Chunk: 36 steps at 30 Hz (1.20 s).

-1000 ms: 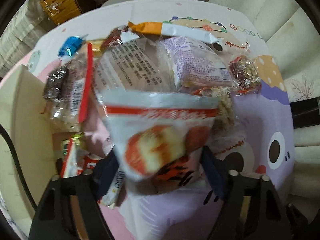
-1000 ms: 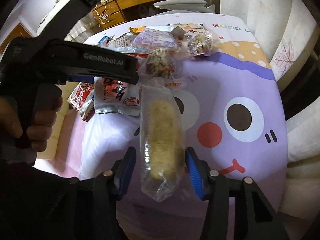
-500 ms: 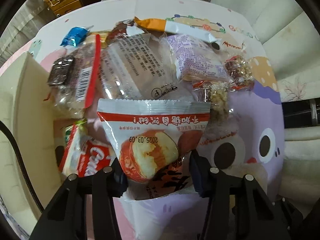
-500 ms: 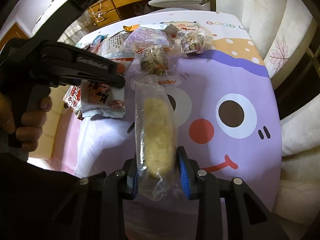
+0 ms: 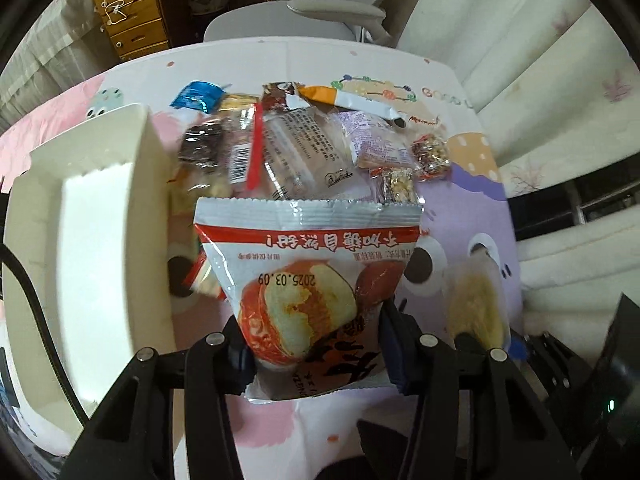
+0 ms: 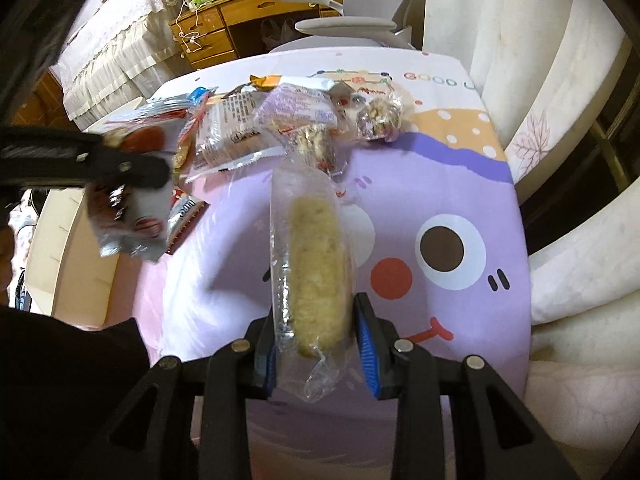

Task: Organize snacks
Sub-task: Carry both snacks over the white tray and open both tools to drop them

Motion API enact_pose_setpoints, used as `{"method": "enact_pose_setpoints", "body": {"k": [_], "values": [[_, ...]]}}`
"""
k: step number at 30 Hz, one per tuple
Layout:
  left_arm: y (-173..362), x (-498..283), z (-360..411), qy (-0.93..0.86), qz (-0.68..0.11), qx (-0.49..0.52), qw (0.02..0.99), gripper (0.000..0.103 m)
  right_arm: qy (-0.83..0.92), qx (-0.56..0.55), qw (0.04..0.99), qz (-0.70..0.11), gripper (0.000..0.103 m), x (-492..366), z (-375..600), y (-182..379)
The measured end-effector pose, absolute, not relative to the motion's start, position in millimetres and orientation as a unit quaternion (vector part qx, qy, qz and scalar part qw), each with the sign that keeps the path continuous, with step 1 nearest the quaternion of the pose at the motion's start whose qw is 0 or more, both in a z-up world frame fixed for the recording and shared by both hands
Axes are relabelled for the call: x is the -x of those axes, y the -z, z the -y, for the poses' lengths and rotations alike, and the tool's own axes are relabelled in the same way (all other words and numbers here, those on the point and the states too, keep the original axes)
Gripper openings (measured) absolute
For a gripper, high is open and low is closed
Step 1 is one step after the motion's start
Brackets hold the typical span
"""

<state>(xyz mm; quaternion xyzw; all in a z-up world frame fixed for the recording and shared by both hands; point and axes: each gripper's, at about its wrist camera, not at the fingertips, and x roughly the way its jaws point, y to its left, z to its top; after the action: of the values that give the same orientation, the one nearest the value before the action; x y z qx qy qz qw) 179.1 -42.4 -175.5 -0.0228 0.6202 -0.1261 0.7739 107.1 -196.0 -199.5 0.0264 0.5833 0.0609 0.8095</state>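
The left gripper (image 5: 316, 344) has its blue-padded jaws closed on the lower part of a white and red foil snack packet (image 5: 308, 276) printed with a halved reddish-orange fruit or bun and a date stamp. The packet is held clear of the table, its crimped top edge pointing away from the camera, its print upside down in this view. The right gripper (image 6: 316, 354) pinches a long clear plastic sleeve holding a pale yellow, crumbly oblong cake (image 6: 318, 276) – gripped near one end, the sleeve's long axis running straight out between the fingers, away from the camera and tipped down toward the table.

To the left stands a cream-white rectangular plastic bin (image 5: 100, 236) with tall walls; what shows of its inside is bare pale floor (the near end runs out of view). It sits on a cartoon-printed tablecloth (image 6: 440, 184) in purple, pink and white, with big round eyes and a red cheek.

Beyond the held packet, the remaining snacks lie in a loose heap (image 5: 304, 148) on the cloth, just beside the bin's right wall: clear wrapped cakes with printed labels, a blue candy wrapper (image 5: 196, 96), an orange and white bar (image 5: 352, 100), and small nut clusters in clear wrap. A red and white packet (image 6: 184, 220) lies nearer, partly under the left gripper in the right wrist view.
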Motion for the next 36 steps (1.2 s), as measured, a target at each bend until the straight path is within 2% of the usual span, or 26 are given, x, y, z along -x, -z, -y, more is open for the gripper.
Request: {"method": "enact_pose_setpoints", "body": {"k": [14, 23, 36], "values": [[102.1, -125.0, -76.3, 0.160, -0.564, 0.039, 0.809, 0.049, -0.014, 0.004, 0.855, -0.519, 0.032, -89.5, 125.5, 139.1], [72.1, -106.5, -145.0, 0.174, -0.527, 0.032, 0.831, 0.049, -0.008, -0.022, 0.880, -0.475, 0.032, -76.5, 60.7, 108.0], [72.9, -101.1, -235.2, 0.149, -0.514, 0.049, 0.844, 0.050, -0.043, -0.021, 0.905, -0.423, 0.032, -61.8, -27.9, 86.1]]}}
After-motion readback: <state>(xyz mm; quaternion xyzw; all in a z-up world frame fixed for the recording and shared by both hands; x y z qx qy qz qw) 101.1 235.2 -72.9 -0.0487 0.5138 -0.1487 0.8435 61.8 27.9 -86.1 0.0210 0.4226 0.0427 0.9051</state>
